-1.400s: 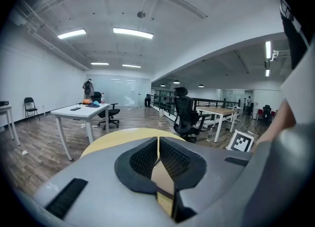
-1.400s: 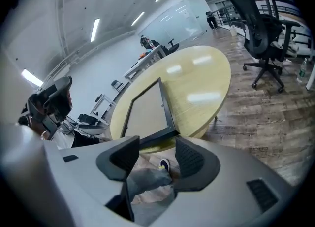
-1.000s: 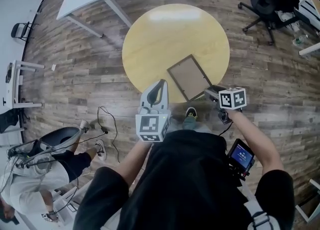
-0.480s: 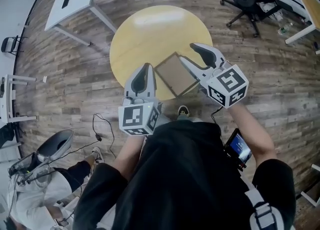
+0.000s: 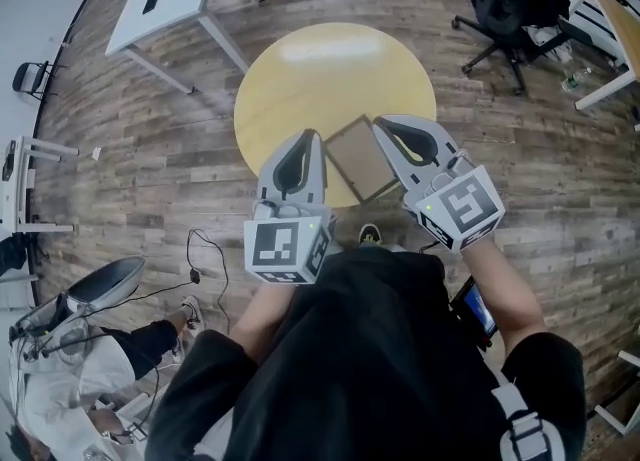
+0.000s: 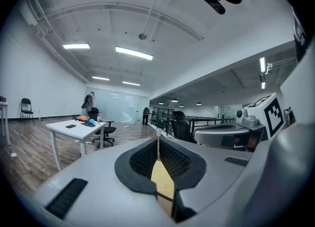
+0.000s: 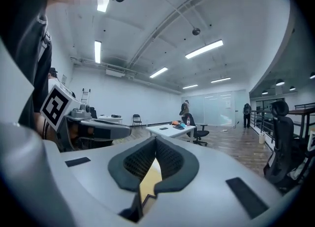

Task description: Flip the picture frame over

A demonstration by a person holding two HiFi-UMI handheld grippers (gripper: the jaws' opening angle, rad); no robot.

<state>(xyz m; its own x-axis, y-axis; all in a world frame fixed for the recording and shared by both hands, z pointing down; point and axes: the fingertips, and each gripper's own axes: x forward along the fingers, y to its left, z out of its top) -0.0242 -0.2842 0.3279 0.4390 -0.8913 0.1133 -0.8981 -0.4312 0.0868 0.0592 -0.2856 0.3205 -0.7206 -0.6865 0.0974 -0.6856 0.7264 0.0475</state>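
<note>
Raised clear of tabletop vs 1 s ago: left gripper [image 5: 304,141] & right gripper [image 5: 388,129], jaws together, empty; right just shut. Picture frame [image 5: 358,157] flat at near edge of table [image 5: 300,69]. Flip prob. done.

Brown picture frame [image 5: 362,159]; pale yellow table [image 5: 320,79]; grey-brown plank floor [image 5: 150,139].

**Picture frame** [image 5: 358,157]: rectangular, with a thin dark border around a plain brown panel. It lies flat on the round yellow table [image 5: 320,79], close to the edge nearest the person. It is turned so that its sides run diagonally across the head view. Whether the panel is its front or back cannot be told.
</note>
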